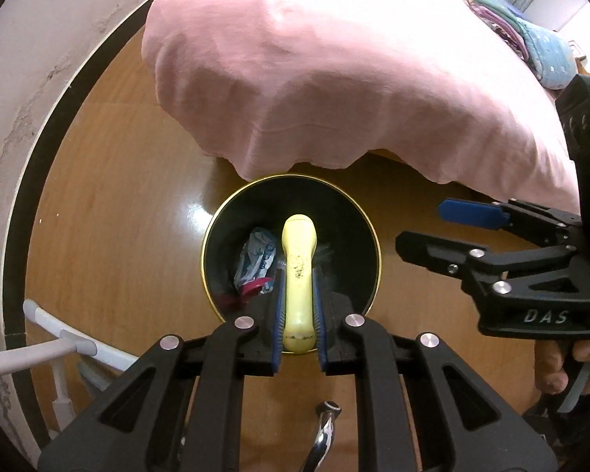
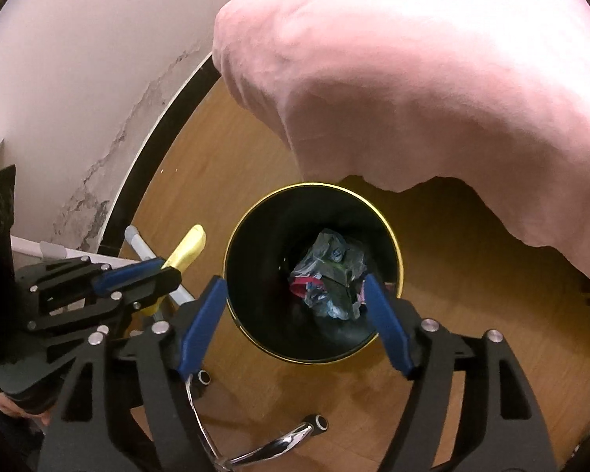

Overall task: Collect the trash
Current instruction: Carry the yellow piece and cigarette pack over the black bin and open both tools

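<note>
A pale yellow item (image 1: 298, 279) was seen clamped between the fingers of the left gripper (image 1: 299, 306), at lower centre of the left wrist view, held over the mouth of the black gold-rimmed bin (image 1: 367, 236); in the right wrist view it appeared at centre left, beside the bin and not yet inside. The right gripper (image 2: 295, 326) was held with fingers wide apart and nothing between them, over the near rim. Crumpled wrappers (image 2: 328, 275) were already lying in the bin's bottom; part of the collecting was judged done, the yellow item's release remaining. A pink bedcover (image 1: 334, 70) filled the upper frame above the wooden floor (image 1: 118, 196).
</note>
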Motion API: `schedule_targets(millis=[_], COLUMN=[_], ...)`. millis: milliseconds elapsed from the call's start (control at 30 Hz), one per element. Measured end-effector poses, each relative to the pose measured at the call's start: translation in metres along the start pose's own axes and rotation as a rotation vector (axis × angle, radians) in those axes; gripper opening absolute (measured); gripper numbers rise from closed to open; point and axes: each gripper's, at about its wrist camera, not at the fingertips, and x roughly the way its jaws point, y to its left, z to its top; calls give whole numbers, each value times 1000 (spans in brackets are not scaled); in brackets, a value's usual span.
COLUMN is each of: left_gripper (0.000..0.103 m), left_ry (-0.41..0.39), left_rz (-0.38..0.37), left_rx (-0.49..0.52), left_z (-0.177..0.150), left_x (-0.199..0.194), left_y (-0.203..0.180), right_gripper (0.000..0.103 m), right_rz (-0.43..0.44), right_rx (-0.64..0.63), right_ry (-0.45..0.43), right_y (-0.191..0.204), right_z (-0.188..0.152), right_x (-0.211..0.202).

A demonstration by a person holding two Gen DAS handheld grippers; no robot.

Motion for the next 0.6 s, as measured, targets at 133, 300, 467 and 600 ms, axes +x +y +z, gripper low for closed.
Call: schedule_targets(millis=[133, 300, 467, 600], left_gripper=[21, 68, 76, 91], left_ry=[-18, -103, -199, -339], left_rz=[-9, -5, 59, 135], left_rx=[4, -8, 31, -13], left_z=[4, 9, 7, -17], left_x=[-9, -51, -121, -216], left_y=[-8, -21, -34, -20], right_gripper=[72, 77, 77, 80], right_rz=[-19, -26, -12, 12], right_rx=[13, 50, 32, -77], right_ry=[-34, -89, -143, -218], right_y=[-6, -11, 13, 73], right_z=[-3, -7, -7, -4], right_x=[-25, -67, -112, -155])
